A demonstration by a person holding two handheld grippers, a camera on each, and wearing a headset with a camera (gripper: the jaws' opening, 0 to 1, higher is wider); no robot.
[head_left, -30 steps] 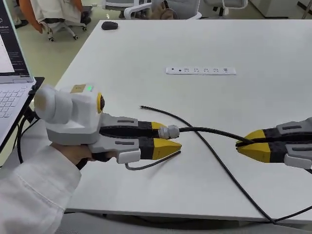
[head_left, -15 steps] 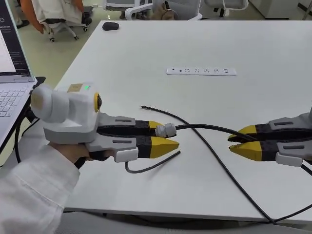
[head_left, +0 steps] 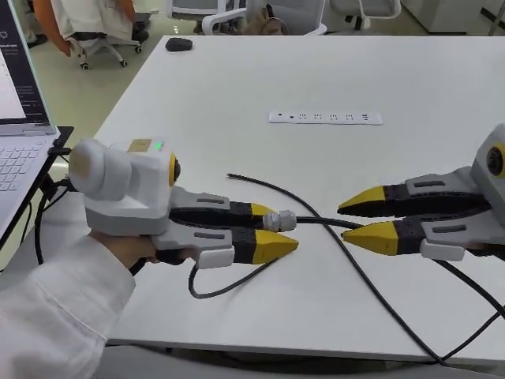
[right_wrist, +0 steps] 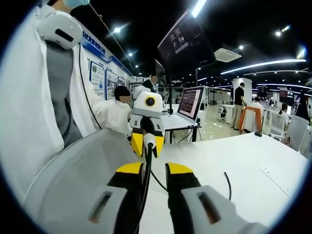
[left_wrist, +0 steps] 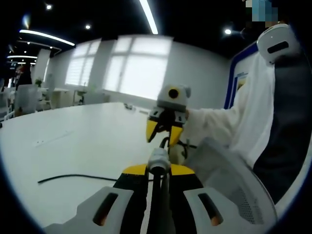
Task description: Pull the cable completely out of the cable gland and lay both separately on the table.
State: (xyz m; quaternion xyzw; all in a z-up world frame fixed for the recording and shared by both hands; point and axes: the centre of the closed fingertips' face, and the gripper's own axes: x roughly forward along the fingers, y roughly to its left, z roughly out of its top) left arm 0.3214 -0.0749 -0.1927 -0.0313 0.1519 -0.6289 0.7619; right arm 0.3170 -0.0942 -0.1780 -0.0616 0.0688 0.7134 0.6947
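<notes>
A grey-white cable gland (head_left: 280, 220) sits at the tips of my left gripper (head_left: 278, 230), which is shut on it just above the white table (head_left: 237, 87). A black cable (head_left: 317, 222) leaves the gland toward the right. It passes between the spread yellow jaws of my right gripper (head_left: 346, 221), which is open and close to the gland. In the left gripper view the gland (left_wrist: 158, 160) is clamped between the jaws and the right gripper (left_wrist: 165, 127) faces it. In the right gripper view the cable (right_wrist: 146, 168) runs loosely between the jaws to the gland (right_wrist: 148, 140).
More black cable (head_left: 371, 278) lies across the table toward the front right edge, and a loop (head_left: 213, 290) hangs behind the left gripper. A white power strip (head_left: 325, 116) lies mid-table, a mouse (head_left: 178, 44) at the far edge, a laptop (head_left: 16, 150) at the left.
My right gripper has let go of the cable, its jaws now spread, and it has moved left toward the gland. The left gripper shifted slightly right, still holding the gland.
</notes>
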